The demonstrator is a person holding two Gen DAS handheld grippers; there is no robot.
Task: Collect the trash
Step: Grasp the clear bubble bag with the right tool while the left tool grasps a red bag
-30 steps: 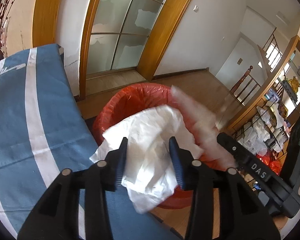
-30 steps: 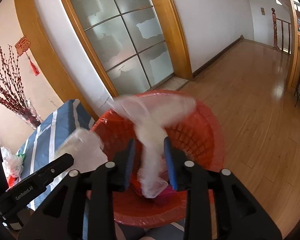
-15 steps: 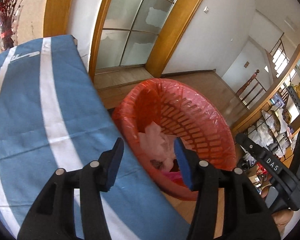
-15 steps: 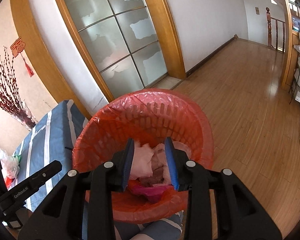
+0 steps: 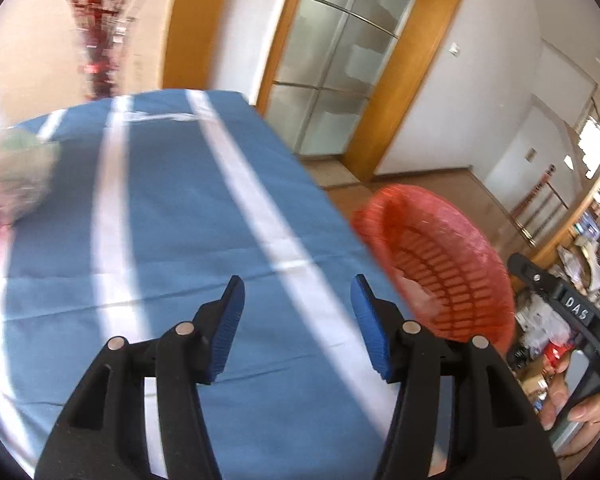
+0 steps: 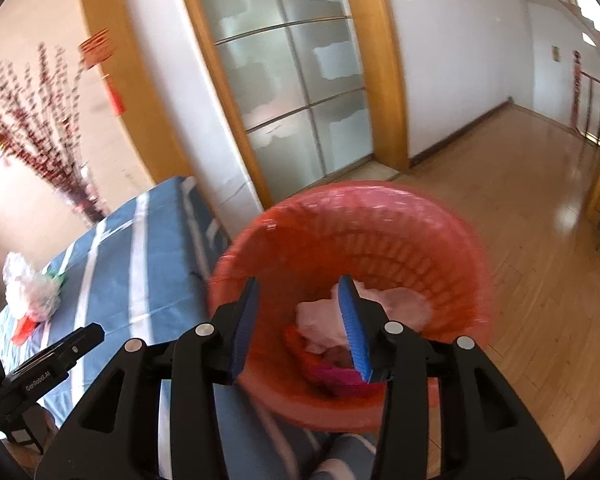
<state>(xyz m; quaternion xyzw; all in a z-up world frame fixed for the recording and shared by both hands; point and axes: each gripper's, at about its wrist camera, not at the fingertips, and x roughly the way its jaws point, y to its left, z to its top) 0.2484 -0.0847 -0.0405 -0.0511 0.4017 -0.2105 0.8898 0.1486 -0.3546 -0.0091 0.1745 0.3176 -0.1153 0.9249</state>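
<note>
Left gripper [image 5: 296,300]: jaws wide, empty, above blue striped tablecloth [image 5: 172,208] | Right gripper [image 6: 298,306]: jaws apart, empty, over red basket [image 6: 452,248] | Crumpled tissues [image 6: 324,320]: inside basket, beyond right fingertips.

Blue cloth [image 5: 172,216] with white stripes spread flat over the desk [image 6: 140,280], creased across the middle. At ten o'clock on it, near the far left edge, a crumpled clear bag [image 5: 14,176] with green and red bits inside, blurred. Wooden floor [image 6: 540,208] at three o'clock past the desk edge, with a red basket [image 6: 452,240] just beside the desk.
</note>
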